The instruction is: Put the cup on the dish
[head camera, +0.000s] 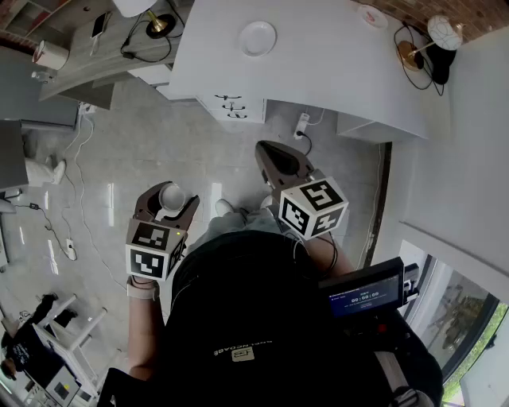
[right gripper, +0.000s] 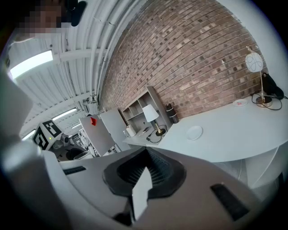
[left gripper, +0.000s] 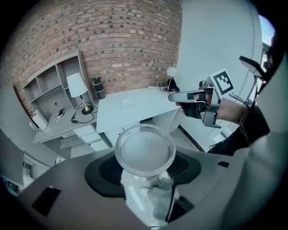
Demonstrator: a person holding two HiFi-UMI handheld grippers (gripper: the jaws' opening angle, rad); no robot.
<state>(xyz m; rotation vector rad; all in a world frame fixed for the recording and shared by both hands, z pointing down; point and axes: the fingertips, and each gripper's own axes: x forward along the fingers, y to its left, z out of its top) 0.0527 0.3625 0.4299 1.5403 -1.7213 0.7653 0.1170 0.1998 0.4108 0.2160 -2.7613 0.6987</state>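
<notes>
Head view: left gripper (head camera: 169, 203) is low at the person's left side, over the floor (head camera: 119, 151). Its jaws are spread wide and clamp the cup (head camera: 170, 193) between them. Right gripper (head camera: 269, 153) is held ahead of the torso, marker cube facing up. Its jaws are closed and carry nothing. The dish (head camera: 258, 37) sits alone on the white table (head camera: 318, 71), well apart from the cup. 1 smaller plate (head camera: 371, 16) lies near the table's far edge.

Left gripper view: the clear cup (left gripper: 145, 150) fills the gap, mouth facing the camera, with a dark pad (left gripper: 102, 170) tight against each side. The jaws stand near full width and grip it. Beyond it are the table (left gripper: 144, 112) with the dish (left gripper: 127, 104), a brick wall (left gripper: 126, 40) and a lamp (left gripper: 77, 87) on the side shelf. The right gripper (left gripper: 176, 96) shows at the right, level with the table top.

Right gripper view: jaws are together, with only 1 thin pale sliver between the pads and no object in it. The dish (right gripper: 194, 132) is on the table (right gripper: 234, 134), far ahead. The left gripper's marker cube (right gripper: 47, 134) is at the left edge.
</notes>
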